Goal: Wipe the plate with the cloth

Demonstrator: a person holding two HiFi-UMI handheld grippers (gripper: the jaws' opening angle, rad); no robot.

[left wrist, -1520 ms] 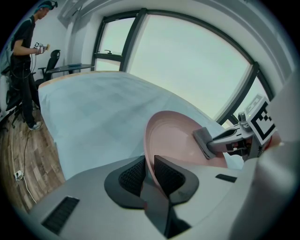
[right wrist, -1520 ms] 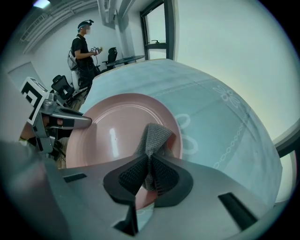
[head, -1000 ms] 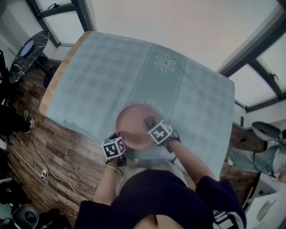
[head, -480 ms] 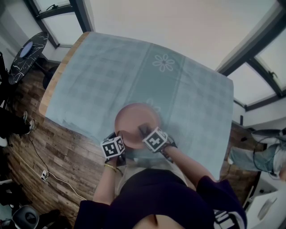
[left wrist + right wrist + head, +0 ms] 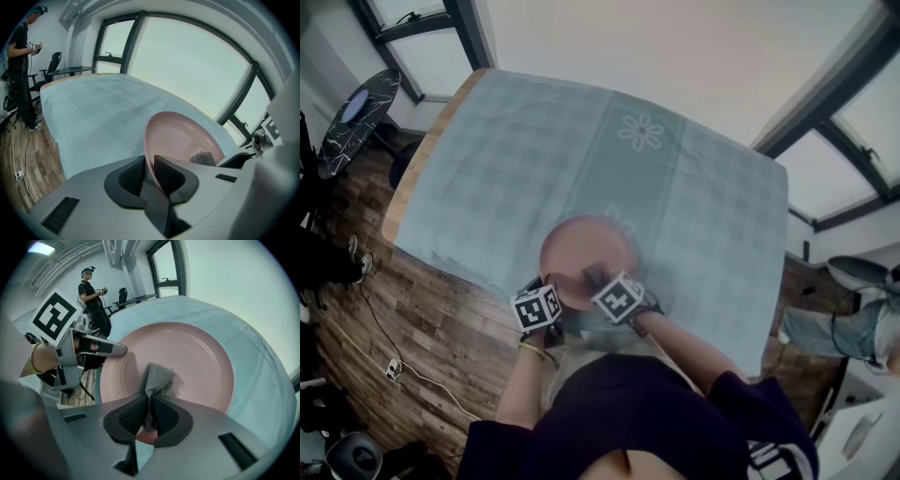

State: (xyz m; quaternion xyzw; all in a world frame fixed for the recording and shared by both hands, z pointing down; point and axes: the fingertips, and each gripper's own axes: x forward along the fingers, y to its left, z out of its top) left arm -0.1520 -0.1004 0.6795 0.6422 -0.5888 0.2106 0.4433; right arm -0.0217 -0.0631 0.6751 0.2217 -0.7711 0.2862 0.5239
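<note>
A pink plate (image 5: 586, 253) lies on the table near its front edge. My left gripper (image 5: 546, 292) is shut on the plate's near-left rim (image 5: 149, 154); the rim runs between its two pads. My right gripper (image 5: 598, 281) is shut on a small grey cloth (image 5: 155, 377), which is bunched and pressed onto the plate's inner surface (image 5: 187, 357) at its near side. In the left gripper view the cloth (image 5: 203, 158) shows on the plate's right part. The left gripper (image 5: 96, 348) appears at the plate's left rim in the right gripper view.
A pale blue checked tablecloth (image 5: 534, 159) with a flower print (image 5: 640, 132) covers the table. Wooden floor (image 5: 412, 309) lies to the left, with cables and a round dark stool (image 5: 358, 108). A person (image 5: 91, 287) stands far off by desks and chairs.
My right gripper has slid with the cloth from the plate's right side toward its near-left part, closer to the left gripper. The left gripper and plate have stayed put.
</note>
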